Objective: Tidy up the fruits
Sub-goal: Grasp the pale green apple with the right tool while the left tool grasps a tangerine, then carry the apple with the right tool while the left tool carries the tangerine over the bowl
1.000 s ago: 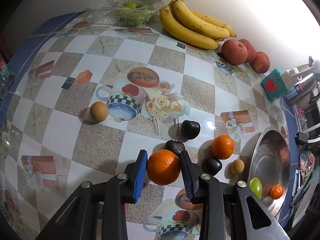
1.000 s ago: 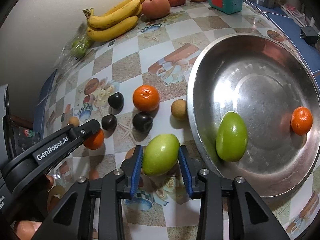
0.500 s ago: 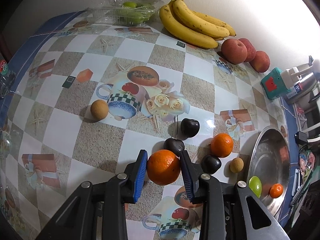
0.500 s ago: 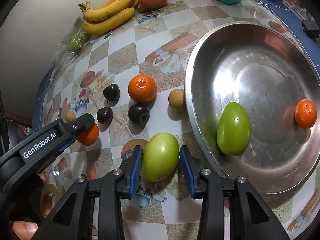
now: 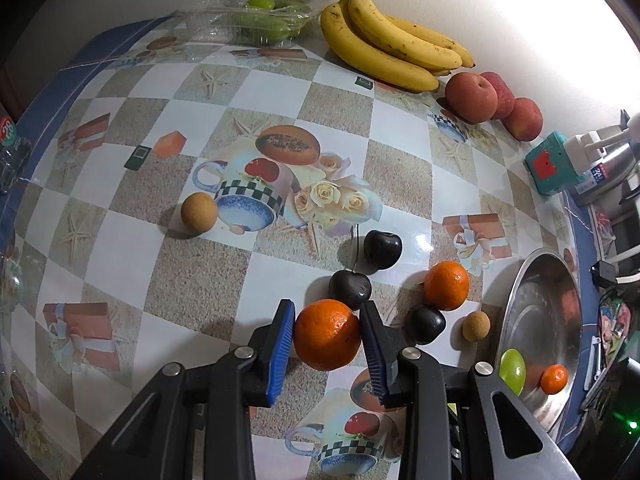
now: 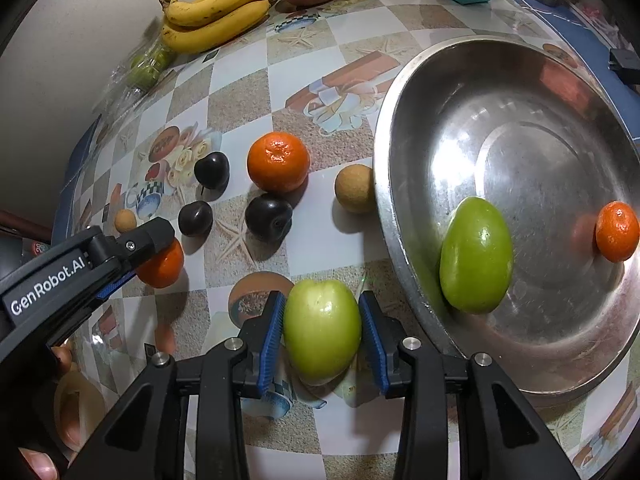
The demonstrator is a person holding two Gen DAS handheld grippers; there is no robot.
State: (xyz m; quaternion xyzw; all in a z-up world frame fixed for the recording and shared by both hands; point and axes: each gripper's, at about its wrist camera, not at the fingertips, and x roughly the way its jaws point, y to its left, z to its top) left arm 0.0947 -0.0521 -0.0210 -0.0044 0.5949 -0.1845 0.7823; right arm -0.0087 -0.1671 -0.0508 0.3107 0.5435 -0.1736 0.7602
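Note:
My left gripper [image 5: 326, 336] is shut on an orange tangerine [image 5: 327, 334] held just above the table; it also shows in the right wrist view [image 6: 162, 262]. My right gripper [image 6: 322, 330] is shut on a green fruit [image 6: 322, 330], left of the steel bowl [image 6: 420, 80]. The bowl holds another green fruit [image 6: 476, 256] and a small tangerine [image 6: 617, 231]. On the table lie a second tangerine [image 6: 278, 162], three dark plums [image 6: 268, 218], [image 6: 195, 218], [image 6: 212, 170] and two small tan fruits [image 6: 354, 189], [image 5: 199, 213].
Bananas [image 5: 388, 48], peaches [image 5: 472, 96] and a clear box of green fruit [image 5: 260, 20] line the wall. A teal box [image 5: 552, 168] and a steel flask [image 5: 608, 168] stand at the far right behind the bowl [image 5: 516, 300].
The right gripper with the green fruit has come closer to the table and the bowl. The left gripper still holds the tangerine, almost unmoved.

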